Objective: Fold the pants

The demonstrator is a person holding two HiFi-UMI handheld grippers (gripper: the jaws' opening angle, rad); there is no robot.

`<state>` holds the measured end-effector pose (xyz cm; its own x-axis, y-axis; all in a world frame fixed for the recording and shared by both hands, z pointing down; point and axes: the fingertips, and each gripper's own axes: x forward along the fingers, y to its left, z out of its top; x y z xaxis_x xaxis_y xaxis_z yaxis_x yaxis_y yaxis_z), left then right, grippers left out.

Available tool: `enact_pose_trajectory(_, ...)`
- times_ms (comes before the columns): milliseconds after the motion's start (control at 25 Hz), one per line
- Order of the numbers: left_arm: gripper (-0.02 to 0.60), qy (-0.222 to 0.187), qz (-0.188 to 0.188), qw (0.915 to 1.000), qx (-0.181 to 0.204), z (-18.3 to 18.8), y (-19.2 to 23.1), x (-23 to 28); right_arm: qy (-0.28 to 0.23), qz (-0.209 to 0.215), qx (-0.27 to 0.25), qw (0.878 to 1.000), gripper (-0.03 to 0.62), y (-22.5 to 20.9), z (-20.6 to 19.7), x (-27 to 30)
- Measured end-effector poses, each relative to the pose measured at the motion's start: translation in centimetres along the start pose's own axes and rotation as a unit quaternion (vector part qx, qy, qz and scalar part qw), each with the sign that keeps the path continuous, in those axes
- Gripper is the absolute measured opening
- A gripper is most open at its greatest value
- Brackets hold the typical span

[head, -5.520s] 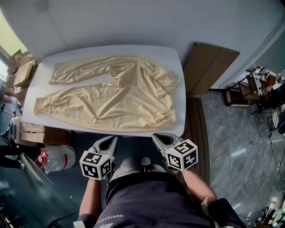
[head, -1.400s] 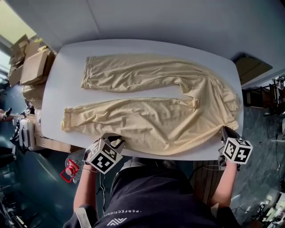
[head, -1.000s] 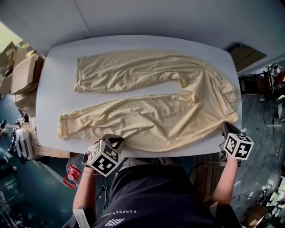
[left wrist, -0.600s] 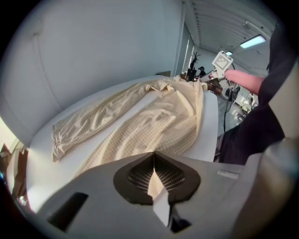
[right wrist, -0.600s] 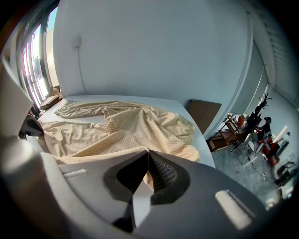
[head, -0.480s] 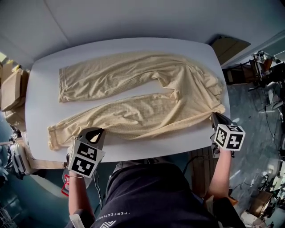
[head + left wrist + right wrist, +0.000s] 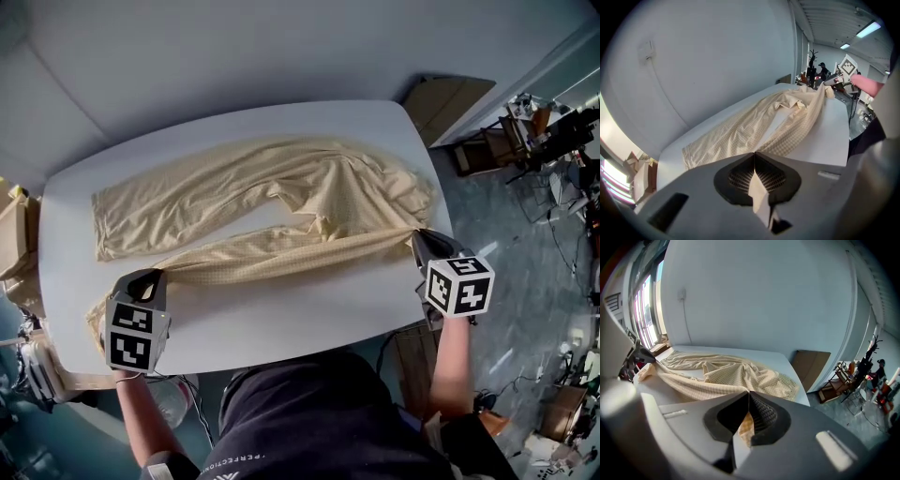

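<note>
Pants [image 7: 281, 197], pale yellow with a fine check, on a white table [image 7: 281, 323] in the middle of the head view. Long axis left to right across the frame: waist at the right, both cuffs at the left. Far leg flat on the tabletop, slanting slightly down toward the left. Near leg drawn into a narrow, taut band between the two grippers, its edge raised off the table.

Left gripper [image 7: 150, 278] at lower left, forearm coming up from the bottom edge, marker cube toward the camera, nose tilted down and toward the far side. Jaws closed together on the cuff end of the near leg; in the left gripper view [image 7: 754, 159], a small tab of cloth [image 7: 759, 197] pinched between the dark pads.

Right gripper [image 7: 419, 236] at the right edge of the table, forearm rising from lower right, nose angled down toward the waist. Jaws likewise pressed together on the near corner of the waistband; in the right gripper view [image 7: 749, 394], a fold of checked cloth [image 7: 746, 425] between the pads.

Near cuff itself hidden under the left gripper. Pinched waistband corner covered by the right one. Near table edge partly cut off by the person's dark torso. Brown board [image 7: 448, 97] against the wall at upper right, only partly visible.
</note>
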<state>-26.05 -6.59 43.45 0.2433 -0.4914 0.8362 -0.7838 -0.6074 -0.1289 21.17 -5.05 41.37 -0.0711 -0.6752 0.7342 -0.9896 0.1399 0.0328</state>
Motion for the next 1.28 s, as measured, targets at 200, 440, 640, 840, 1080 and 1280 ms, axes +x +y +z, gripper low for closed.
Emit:
enact_pose_trajectory(200, 0.009, -0.002, 0.025, 0.9997, -0.004, 4.4, 1.8, 1.0, -0.009, 0.029, -0.025, 0.999, 0.009, -1.0, 2.4, 0.9)
enact_pose_trajectory(440, 0.009, 0.002, 0.05, 0.9987, -0.012, 8.9, 4.1, 2.8, -0.023, 0.052, -0.027, 0.998, 0.009, -3.7, 4.8, 2.2)
enact_pose_trajectory(640, 0.009, 0.01, 0.058, 0.998, -0.022, 12.0, 5.7, 4.7, -0.03, 0.071, -0.015, 0.997, 0.01, -5.0, 6.4, 3.6)
enact_pose_trajectory(840, 0.009, 0.009, 0.066, 0.9968, -0.044, 14.9, 6.9, 7.2, -0.037, 0.08, -0.005, 0.996, 0.01, -6.5, 7.9, 5.8)
enact_pose_trajectory(1080, 0.009, 0.013, 0.072, 0.9948, -0.071, 16.8, 8.9, 10.2, -0.039, 0.09, 0.018, 0.995, 0.011, -7.9, 9.2, 8.7)
enact_pose_trajectory(1280, 0.009, 0.031, 0.071, 0.9936, -0.082, 16.7, 9.8, 13.5, -0.028, 0.084, 0.02, 0.996, 0.011, -8.1, 9.5, 11.5)
